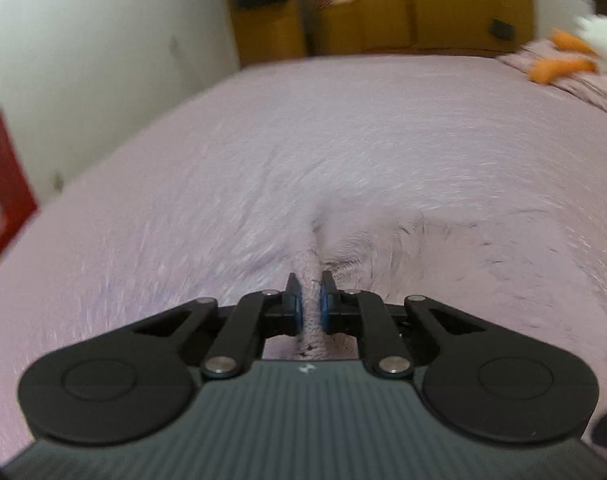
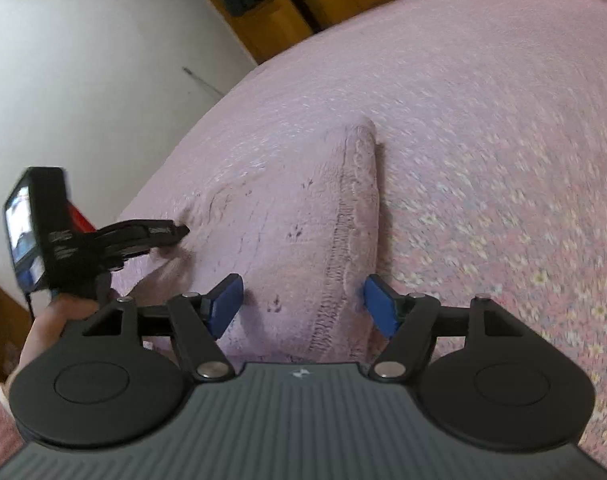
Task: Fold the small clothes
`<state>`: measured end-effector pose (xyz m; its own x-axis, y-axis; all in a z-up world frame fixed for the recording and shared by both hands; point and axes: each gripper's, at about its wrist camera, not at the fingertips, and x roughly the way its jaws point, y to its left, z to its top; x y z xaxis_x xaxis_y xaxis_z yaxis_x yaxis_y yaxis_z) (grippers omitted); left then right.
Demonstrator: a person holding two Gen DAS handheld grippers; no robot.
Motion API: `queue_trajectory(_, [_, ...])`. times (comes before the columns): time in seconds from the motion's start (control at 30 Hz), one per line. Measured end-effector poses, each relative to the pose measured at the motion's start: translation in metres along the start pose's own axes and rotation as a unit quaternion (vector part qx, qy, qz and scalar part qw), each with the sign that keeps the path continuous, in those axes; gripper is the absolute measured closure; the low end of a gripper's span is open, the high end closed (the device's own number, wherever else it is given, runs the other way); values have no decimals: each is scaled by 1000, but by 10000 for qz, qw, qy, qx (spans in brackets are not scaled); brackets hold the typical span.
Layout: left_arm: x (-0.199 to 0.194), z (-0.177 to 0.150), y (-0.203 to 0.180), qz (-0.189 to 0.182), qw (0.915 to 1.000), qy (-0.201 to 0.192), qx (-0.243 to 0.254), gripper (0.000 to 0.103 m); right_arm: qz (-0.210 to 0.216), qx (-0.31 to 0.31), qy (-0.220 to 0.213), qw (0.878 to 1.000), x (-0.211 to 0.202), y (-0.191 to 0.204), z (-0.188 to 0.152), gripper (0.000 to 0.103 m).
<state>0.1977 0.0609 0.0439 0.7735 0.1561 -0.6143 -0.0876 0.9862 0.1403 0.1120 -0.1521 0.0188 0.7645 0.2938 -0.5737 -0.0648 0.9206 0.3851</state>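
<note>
A small pale pink knit garment [image 2: 303, 216] lies on a pink bedspread [image 2: 483, 120] of nearly the same colour. My left gripper [image 1: 310, 300] is shut on a pinched fold of the garment [image 1: 309, 280], which stretches away from the pads. In the right wrist view the left gripper [image 2: 175, 232] grips the garment's left edge. My right gripper [image 2: 301, 304] is open, its blue pads either side of the garment's ribbed edge [image 2: 343, 232], not closed on it.
The bed meets a white wall [image 1: 103, 60] on the left. A wooden wardrobe [image 1: 383, 8] stands beyond the bed's far end. An orange and white soft toy [image 1: 563, 56] lies at the far right. A red frame [image 1: 3, 184] is at the left.
</note>
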Motion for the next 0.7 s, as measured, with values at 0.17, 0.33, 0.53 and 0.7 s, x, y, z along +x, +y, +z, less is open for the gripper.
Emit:
queue_trajectory(0.17, [20, -14, 16, 136, 9995, 246, -107, 89, -83, -301, 18, 9995, 3, 9, -2, 28])
queue_trajectory(0.33, [10, -17, 22, 103, 9995, 298, -47, 76, 96, -76, -10, 9999, -3, -5, 3, 23])
queue_trajectory(0.53, [-10, -14, 58, -638, 9940, 688, -556, 41, 247, 449, -157, 9986, -3, -38, 15, 15])
queue_trajectory(0.7, [-28, -22, 76, -1324, 9819, 874, -1037, 29, 258, 1074, -22, 9939, 14, -60, 23, 14])
